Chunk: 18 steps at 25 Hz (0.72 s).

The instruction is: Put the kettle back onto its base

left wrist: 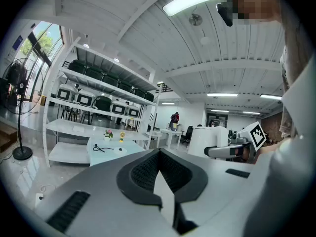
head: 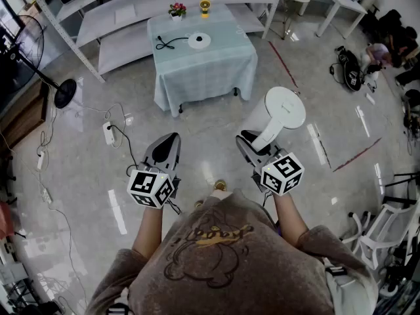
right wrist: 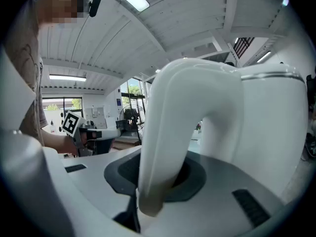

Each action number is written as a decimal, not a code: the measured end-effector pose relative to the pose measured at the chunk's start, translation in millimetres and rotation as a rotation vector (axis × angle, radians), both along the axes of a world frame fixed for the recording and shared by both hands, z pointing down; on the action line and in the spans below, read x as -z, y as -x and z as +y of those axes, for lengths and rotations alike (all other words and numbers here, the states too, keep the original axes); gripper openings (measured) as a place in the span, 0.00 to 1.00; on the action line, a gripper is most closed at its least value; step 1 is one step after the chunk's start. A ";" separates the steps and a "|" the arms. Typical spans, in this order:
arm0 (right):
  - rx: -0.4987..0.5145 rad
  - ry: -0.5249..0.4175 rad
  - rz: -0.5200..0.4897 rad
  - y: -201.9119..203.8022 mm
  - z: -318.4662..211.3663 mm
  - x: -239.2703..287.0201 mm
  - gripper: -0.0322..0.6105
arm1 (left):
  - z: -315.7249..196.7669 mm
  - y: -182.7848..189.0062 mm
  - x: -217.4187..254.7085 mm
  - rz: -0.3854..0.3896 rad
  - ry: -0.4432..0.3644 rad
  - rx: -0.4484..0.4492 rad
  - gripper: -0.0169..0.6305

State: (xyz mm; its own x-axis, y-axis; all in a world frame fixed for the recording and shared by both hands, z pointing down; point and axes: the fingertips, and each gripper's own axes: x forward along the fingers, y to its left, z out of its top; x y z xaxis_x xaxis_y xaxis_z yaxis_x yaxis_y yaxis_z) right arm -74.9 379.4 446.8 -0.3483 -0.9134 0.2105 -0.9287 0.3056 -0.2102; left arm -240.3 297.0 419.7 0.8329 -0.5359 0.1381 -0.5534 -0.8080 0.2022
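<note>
My right gripper (head: pixel 252 143) is shut on the handle of the white kettle (head: pixel 279 117), which tilts away from me over the floor. In the right gripper view the handle (right wrist: pixel 168 132) sits between the dark pads (right wrist: pixel 195 174) and the kettle body (right wrist: pixel 266 127) fills the right side. The round white base (head: pixel 198 41) with its black cable (head: pixel 167 42) lies on the small cloth-covered table (head: pixel 203 71) well ahead; the base (left wrist: pixel 120 150) also shows small in the left gripper view. My left gripper (head: pixel 167 146) is held level beside the right one, shut and empty.
A standing fan (head: pixel 39 64) is at the far left, a power strip (head: pixel 109 133) and cords lie on the floor left of me. White shelving (head: pixel 131 18) runs behind the table. A flower pot (head: pixel 176 10) and a yellow ornament (head: pixel 205 6) stand at the table's back edge.
</note>
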 end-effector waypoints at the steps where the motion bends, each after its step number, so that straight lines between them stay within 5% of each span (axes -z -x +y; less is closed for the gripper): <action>1: 0.001 0.001 0.004 -2.7 -0.1 -0.3 0.18 | 0.4 -3.1 0.3 0.000 0.000 0.001 0.06; 9: 0.010 -0.007 -0.060 -31.0 -10.5 -3.7 0.19 | -10.0 -33.5 -4.6 -0.015 -0.002 0.005 0.06; 18: 0.083 0.009 -0.021 -52.5 -44.1 -15.6 0.19 | -37.6 -58.3 -3.5 -0.019 -0.034 0.045 0.06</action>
State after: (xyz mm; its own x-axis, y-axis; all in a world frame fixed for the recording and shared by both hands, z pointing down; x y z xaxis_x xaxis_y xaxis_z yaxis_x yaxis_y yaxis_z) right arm -22.4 335.3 462.4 -0.4274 -0.8793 0.2103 -0.8954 0.3796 -0.2328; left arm -182.0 259.4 423.2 0.8055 -0.5770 0.1352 -0.5925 -0.7887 0.1641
